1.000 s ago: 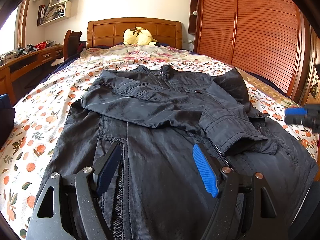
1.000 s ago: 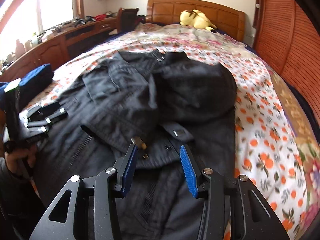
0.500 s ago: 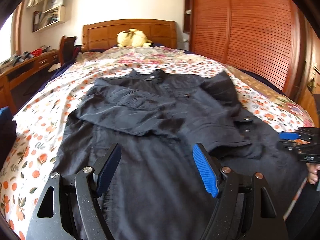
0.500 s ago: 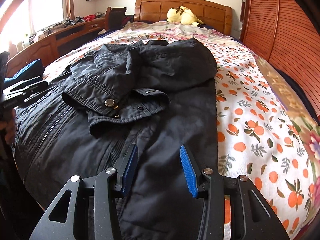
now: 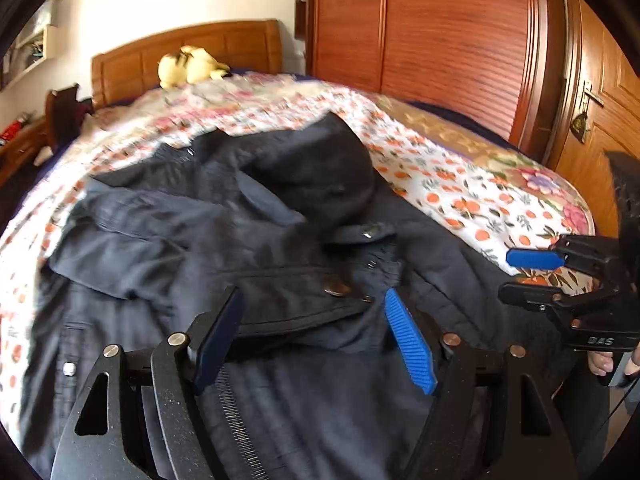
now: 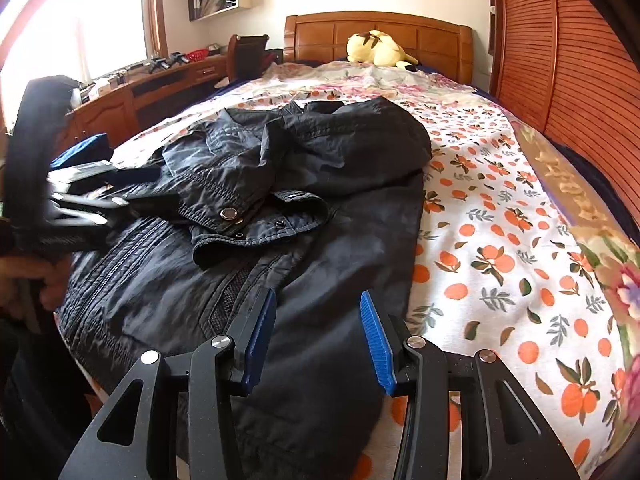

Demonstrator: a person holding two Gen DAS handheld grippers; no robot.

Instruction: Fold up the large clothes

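A dark jacket lies spread on the bed, both sleeves folded across its chest. A cuff with a snap button rests on the front. My left gripper hovers over the jacket just short of that cuff. Its jaws are closing, and no cloth is pinched between the blue pads. My right gripper stands open above the jacket's near right hem, gripping nothing. Each gripper also shows in the other's view: the right gripper at the right edge, the left gripper blurred at the left.
The bed cover has an orange fruit print and shows bare to the right of the jacket. A yellow plush toy sits by the wooden headboard. A slatted wardrobe runs along the right. A desk stands on the left.
The left gripper has swung right across the jacket toward the cuff, and its jaws have narrowed. The right gripper has drawn back from the cuffs to the jacket's near right hem.
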